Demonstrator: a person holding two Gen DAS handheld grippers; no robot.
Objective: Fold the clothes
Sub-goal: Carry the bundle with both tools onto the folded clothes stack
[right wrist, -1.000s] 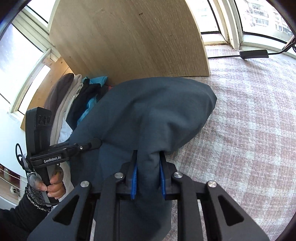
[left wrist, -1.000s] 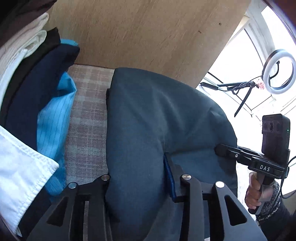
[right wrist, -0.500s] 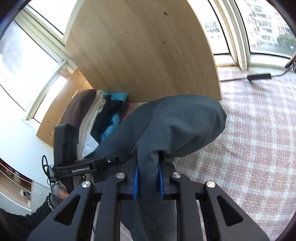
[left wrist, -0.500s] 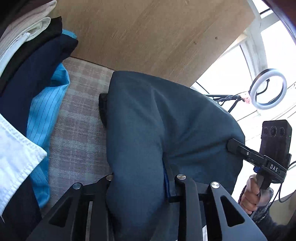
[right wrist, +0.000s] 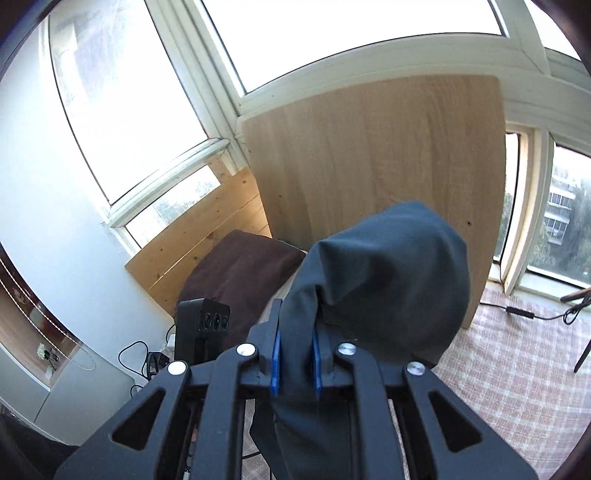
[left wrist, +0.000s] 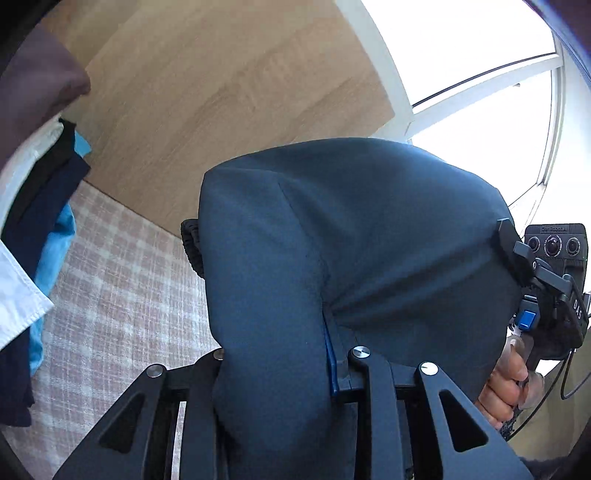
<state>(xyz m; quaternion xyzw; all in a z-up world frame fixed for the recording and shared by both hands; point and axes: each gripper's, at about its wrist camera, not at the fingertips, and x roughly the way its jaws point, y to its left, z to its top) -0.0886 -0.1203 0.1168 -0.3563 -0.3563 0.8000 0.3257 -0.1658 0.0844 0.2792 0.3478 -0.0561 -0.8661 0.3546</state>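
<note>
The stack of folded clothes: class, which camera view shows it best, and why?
The left wrist view: the stack of folded clothes shows several layers at the left edge. The right wrist view shows only its brown top layer behind the grey-blue garment.

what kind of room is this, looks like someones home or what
Most likely a home, perhaps a bay-window nook used for laundry. Big windows wrap the corner, a checked cover lies over the surface, and a pile of clothes sits beside a propped wooden board.

- I'm seeing a wooden board (right wrist: 373, 177) leaning upright against the window (right wrist: 332, 33).
- A checked cloth (left wrist: 122, 295) is covering the surface.
- A black cable (right wrist: 517, 312) is lying on it.
</note>
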